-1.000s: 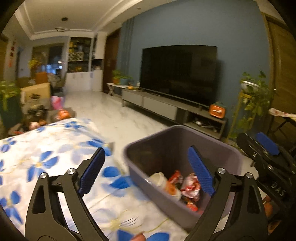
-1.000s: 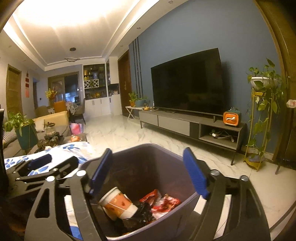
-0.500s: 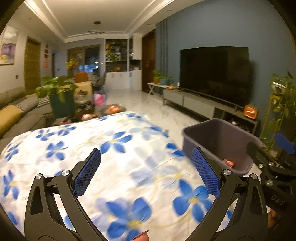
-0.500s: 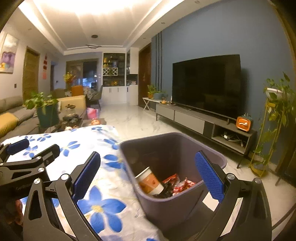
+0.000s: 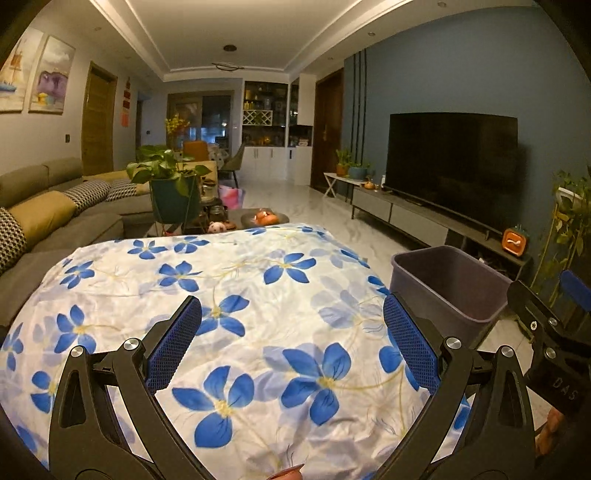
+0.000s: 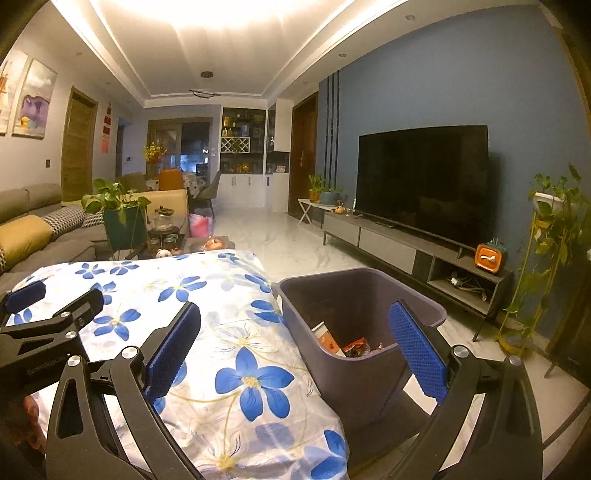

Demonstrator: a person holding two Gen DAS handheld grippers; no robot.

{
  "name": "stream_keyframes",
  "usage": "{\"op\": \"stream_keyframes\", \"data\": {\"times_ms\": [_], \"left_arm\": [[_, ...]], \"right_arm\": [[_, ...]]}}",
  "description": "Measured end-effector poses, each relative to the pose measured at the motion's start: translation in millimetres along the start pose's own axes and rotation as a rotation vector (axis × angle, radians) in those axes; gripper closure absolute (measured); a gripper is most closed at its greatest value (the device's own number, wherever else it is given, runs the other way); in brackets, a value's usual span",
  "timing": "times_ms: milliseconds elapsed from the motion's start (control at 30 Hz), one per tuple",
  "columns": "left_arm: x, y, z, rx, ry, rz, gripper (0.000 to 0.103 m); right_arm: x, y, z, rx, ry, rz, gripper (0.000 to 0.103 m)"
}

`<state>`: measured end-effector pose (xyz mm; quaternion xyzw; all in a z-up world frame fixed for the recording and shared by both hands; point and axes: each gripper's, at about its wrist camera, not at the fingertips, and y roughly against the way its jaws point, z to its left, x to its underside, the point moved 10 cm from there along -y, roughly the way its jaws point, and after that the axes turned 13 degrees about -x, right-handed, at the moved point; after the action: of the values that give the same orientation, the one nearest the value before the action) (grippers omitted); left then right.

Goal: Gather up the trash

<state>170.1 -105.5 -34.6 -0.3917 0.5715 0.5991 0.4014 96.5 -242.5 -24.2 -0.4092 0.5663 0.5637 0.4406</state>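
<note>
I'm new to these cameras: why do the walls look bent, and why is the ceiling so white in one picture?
Both views use fisheye lenses, so straight edges bow and the corners go black. In the right wrist view the ceiling light blows out to white glare; the left wrist view is dimmer and evenly lit, with the flowered cloth sharp.

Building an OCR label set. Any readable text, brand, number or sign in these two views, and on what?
"DAS": white letters on the black body of the right gripper, seen in the left wrist view.
Embossed lettering on the left gripper body in the right wrist view: too faint to read.
Red wall hangings by the door: too small to read.
Cup and wrappers in the bin: print not legible.
</note>
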Motion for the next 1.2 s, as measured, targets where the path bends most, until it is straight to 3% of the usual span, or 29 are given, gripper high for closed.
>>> {"op": "stream_keyframes", "data": {"times_ms": [400, 1200], "left_arm": [[5.2, 23.7, -0.1, 0.033, -0.007, -0.015, 0.006], [3.6, 26.9, -0.4, 0.037, -0.006, -0.018, 0.006]], "right_arm": [[-0.7, 18.5, 4.9, 0.011, -0.003, -0.02, 0.006], [-0.4, 21.7, 1.9, 0.012, -0.015, -0.029, 0.006]]}}
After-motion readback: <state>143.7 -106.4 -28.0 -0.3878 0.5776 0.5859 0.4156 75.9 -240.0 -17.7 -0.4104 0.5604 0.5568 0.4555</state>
